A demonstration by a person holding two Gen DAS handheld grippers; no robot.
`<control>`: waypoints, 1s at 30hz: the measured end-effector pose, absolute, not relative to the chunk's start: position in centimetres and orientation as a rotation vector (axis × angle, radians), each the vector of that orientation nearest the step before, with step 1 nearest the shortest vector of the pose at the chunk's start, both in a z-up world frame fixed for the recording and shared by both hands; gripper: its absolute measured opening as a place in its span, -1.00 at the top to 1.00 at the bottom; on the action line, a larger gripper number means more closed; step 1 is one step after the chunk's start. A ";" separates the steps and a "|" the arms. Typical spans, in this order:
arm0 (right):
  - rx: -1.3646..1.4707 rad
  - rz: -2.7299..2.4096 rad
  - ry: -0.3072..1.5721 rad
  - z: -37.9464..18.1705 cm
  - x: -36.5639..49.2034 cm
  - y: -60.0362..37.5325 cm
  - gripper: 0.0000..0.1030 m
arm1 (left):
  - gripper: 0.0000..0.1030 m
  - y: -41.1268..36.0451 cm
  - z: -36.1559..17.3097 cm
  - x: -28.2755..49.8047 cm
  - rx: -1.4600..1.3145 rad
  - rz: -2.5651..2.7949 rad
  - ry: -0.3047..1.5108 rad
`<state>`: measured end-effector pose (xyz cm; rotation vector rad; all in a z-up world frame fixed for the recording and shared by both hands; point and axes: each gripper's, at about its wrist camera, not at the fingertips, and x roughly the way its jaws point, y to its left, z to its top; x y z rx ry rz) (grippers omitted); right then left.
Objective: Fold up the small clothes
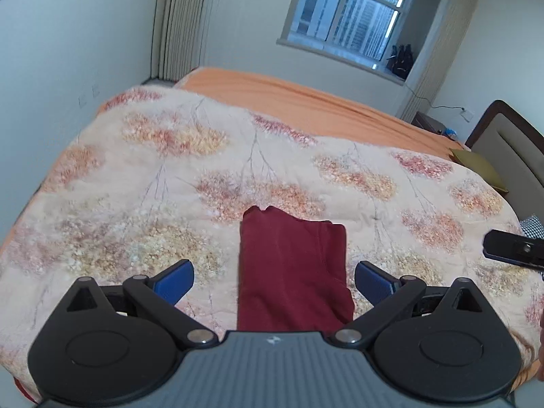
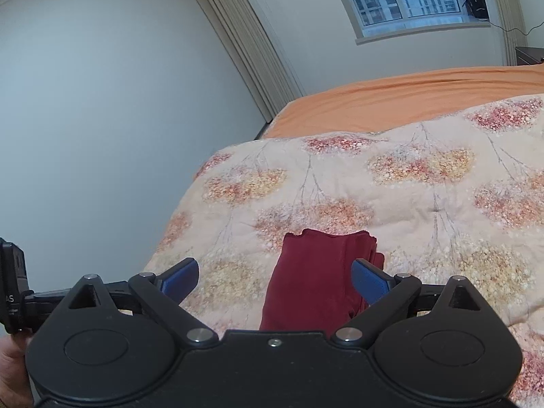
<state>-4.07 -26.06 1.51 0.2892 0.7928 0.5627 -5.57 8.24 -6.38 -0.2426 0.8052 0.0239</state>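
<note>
1. Two grippers are hovering over one dark red garment [image 1: 292,272], which is lying folded into a long strip on the floral quilt [image 1: 153,156] of the bed.
2. Seen from the left gripper [image 1: 274,280], the garment is lying straight ahead and just below, its long axis running away from the gripper toward the window [image 1: 346,13]; the jaws are spread wide, holding nothing, with one blue finger [image 1: 175,280] on each side of the strip.
3. Seen from the right gripper [image 2: 274,278], the garment [image 2: 316,278] is sitting slightly right of centre, so its stacked right edge is showing just behind the right blue finger [image 2: 369,280]; this gripper is also released and empty.
4. Both grippers are standing at the garment's near end, on the side away from the window, and neither is touching cloth as far as I can tell.
5. Judging by this, the left gripper is better centred on the strip, while the right one is nearer the layered edge; the next fold would likely be running along the long axis, near end toward the window.
</note>
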 end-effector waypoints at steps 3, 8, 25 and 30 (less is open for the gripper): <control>0.292 0.593 0.784 2.0 -5.5 -26.7 -0.89 | -0.99 7.0 -4.6 -8.0 -0.186 0.065 0.749; 0.286 0.617 0.767 2.9 -7.4 -27.1 -0.91 | -0.99 5.6 -1.9 -11.0 -0.115 0.220 0.667; 0.129 0.306 1.024 2.3 -9.4 -22.3 -0.99 | -0.99 5.3 -5.1 -7.7 -0.186 -0.014 0.956; 0.143 0.260 1.039 2.4 -9.4 -21.4 -0.99 | -0.99 6.4 -5.3 -7.0 -0.215 -0.031 0.996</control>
